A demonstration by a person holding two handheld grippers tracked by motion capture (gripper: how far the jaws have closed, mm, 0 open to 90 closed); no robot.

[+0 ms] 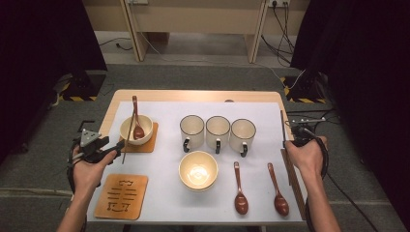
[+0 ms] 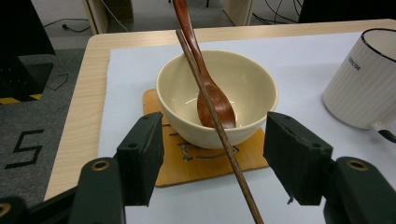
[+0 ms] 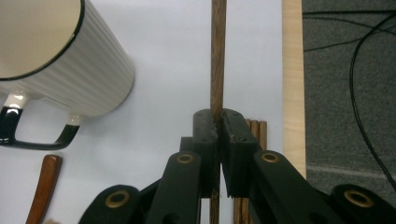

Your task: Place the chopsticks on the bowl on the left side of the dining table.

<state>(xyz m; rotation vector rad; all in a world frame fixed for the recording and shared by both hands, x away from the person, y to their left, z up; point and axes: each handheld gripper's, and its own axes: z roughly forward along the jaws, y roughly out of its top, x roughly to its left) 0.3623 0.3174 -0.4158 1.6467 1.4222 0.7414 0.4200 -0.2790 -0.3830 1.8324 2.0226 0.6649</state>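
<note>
Two chopsticks are in play. Your right gripper (image 3: pixel 217 135) has its jaws clamped tight on one chopstick (image 3: pixel 217 56), lifted at the right edge of the table (image 1: pixel 193 95), with more sticks (image 3: pixel 254 133) lying on the mat just beneath it. In the right gripper view that held chopstick runs straight along the jaws and out past them toward the far side, its long axis in line with the gripper.

Your left gripper (image 2: pixel 215 149) stands wide open and holds nothing. The other chopstick (image 2: pixel 212 119) passes between its pads without touching them. It leans on the rim of the cream bowl (image 2: pixel 252 79) beside the brown spoon (image 2: pixel 210 95), slanting from upper left to lower right in that view; its lower end probably rests on the mat, though that is cut off.

To pair them well, keep your grip low on the stick so the long part stays free, carry it over level, and lay it parallel to the leaning one on the same rim. Steady the bowl on its wooden coaster (image 2: pixel 205 161) if it shifts.
</note>
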